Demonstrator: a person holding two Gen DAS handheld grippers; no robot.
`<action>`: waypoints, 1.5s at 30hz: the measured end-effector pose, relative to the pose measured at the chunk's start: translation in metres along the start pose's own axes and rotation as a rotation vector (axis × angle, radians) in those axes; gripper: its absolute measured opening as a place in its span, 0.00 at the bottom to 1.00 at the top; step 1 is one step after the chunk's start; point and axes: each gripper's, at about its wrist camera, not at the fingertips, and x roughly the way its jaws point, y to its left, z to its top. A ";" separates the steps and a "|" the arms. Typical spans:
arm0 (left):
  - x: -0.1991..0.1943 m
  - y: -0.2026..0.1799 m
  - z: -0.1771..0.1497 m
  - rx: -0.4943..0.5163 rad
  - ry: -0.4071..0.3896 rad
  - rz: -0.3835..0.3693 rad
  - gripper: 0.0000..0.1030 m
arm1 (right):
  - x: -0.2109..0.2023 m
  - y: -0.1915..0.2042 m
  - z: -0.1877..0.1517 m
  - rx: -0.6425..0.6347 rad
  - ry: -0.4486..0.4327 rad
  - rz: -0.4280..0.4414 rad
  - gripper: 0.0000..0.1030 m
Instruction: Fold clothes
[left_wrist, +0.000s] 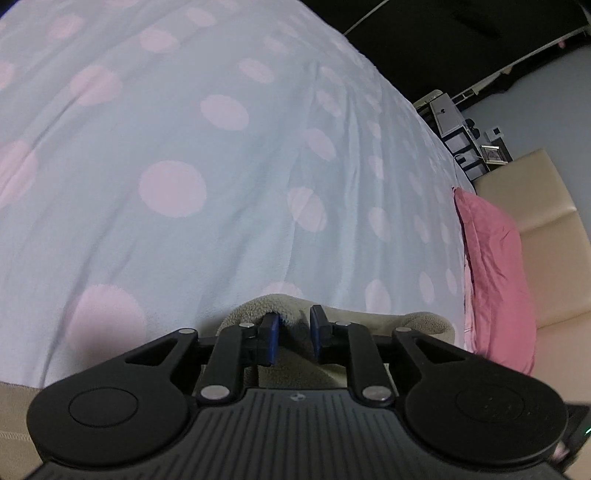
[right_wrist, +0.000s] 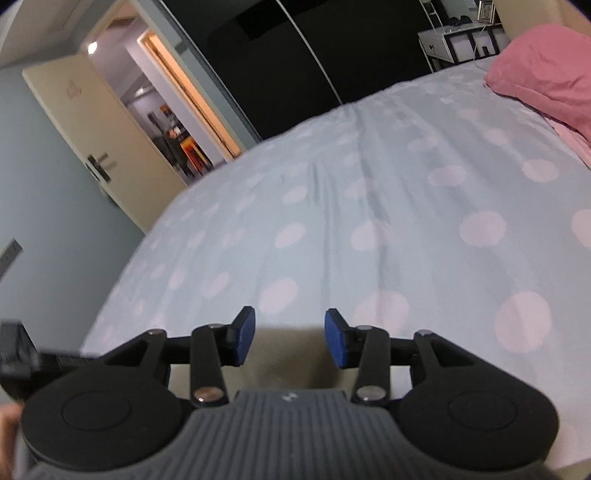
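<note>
The left gripper hangs low over the near edge of a bed, its blue-padded jaws standing a narrow gap apart with a ridge of cream fleecy garment bunched up between and just ahead of them. The pads look close to the fabric on both sides, but the fold hides the contact, so whether the cloth is actually pinched cannot be told from this view. The garment lies at the bed's near edge, spreading from under the left gripper toward the right, where a rounded lump of it sits just beside a pink pillow.

The bed is covered by a pale blue duvet with pink dots, lightly creased along its length. Beyond the pillow stands a beige padded headboard, and farther back a small white shelf unit with a framed picture.

The right gripper is held over the same edge, jaws wide and holding nothing. A plain cream surface shows in the gap between them; it is blurred, probably the same garment. In that view the duvet stretches away to the pillow at top right, with an open cream door and a lit hallway at left
</note>
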 end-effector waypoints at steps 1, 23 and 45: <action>-0.001 0.001 0.001 -0.017 -0.005 -0.001 0.16 | 0.001 -0.003 -0.006 -0.011 0.021 -0.004 0.44; -0.034 -0.069 -0.068 0.713 -0.083 0.170 0.47 | 0.021 0.017 -0.069 -0.347 0.254 -0.084 0.56; -0.015 -0.073 -0.075 0.755 -0.413 0.317 0.10 | 0.043 0.043 -0.051 -0.654 -0.050 -0.300 0.11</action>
